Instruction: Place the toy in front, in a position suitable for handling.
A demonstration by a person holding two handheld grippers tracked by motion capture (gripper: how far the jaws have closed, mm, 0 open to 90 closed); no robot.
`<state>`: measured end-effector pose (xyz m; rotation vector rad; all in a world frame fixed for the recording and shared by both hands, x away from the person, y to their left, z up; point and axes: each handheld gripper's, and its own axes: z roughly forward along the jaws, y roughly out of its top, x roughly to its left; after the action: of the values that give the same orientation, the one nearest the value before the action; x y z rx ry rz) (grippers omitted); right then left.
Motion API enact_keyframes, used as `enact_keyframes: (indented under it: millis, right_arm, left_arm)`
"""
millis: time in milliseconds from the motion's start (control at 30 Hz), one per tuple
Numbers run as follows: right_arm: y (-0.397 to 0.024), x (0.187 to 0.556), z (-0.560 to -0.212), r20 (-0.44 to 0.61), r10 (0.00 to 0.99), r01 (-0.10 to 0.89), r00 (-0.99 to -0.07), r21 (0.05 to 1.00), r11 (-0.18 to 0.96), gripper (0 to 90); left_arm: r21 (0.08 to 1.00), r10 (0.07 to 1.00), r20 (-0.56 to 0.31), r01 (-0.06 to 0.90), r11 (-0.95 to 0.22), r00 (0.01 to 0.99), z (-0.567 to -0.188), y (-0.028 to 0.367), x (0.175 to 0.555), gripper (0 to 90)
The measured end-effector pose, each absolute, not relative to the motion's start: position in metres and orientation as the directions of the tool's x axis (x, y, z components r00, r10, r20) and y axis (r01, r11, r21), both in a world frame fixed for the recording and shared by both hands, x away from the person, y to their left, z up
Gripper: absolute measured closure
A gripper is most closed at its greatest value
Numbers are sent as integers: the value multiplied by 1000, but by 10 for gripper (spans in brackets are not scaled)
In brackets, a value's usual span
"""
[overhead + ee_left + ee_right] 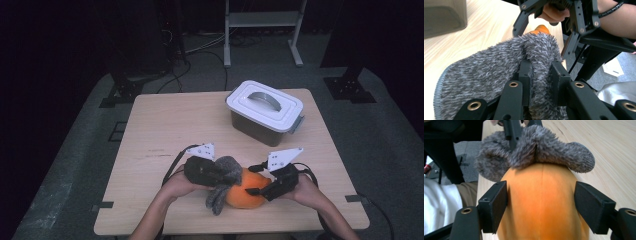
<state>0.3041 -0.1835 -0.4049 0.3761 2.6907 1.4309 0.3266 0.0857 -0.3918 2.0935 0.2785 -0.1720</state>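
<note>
Now, by label:
sock point(223, 181): grey, fuzzy, draped over the orange gourd's left end, near table edge.
left gripper point(541, 72): pinching the sock.
right gripper point(541, 202): spread around the orange gourd point(541, 205), which runs left-right.

Sock point(223, 176) draped over fruit point(246, 194) near table's point(160, 130) front edge, lidded box point(265, 112) behind, seemingly right of centre.

A light wood-grain table point(165, 125) carries the items. At its 1 o'clock area stands a lidded storage box point(264, 112), white lid with a handle, latched. At 6 o'clock, near the front edge, an orange fruit point(246, 195) rests on the tabletop, with a grey fuzzy sock point(223, 185) draped against its left side.
</note>
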Motion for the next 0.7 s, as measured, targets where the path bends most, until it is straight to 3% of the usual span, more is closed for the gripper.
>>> enact_keyframes:
  millis: [100,233,367,700]
  right_arm:
    - [-181,304,-408,51,254,186,-966,820,541,367]
    - [-186,303,-416,47,212,158,-976,825,542,433]
    - [-193,302,-419,44,190,141,-981,832,536,445]
    - [-193,302,-422,37,170,123,-985,840,528,455]
  left_arm:
    - [826,141,-236,275,-492,961,-393,90,328,734]
    - [823,184,-224,287,-490,957,-396,99,332,734]
    - [824,196,-250,314,-471,948,-401,106,336,734]
    - [842,99,-221,241,-482,970,-390,82,329,733]
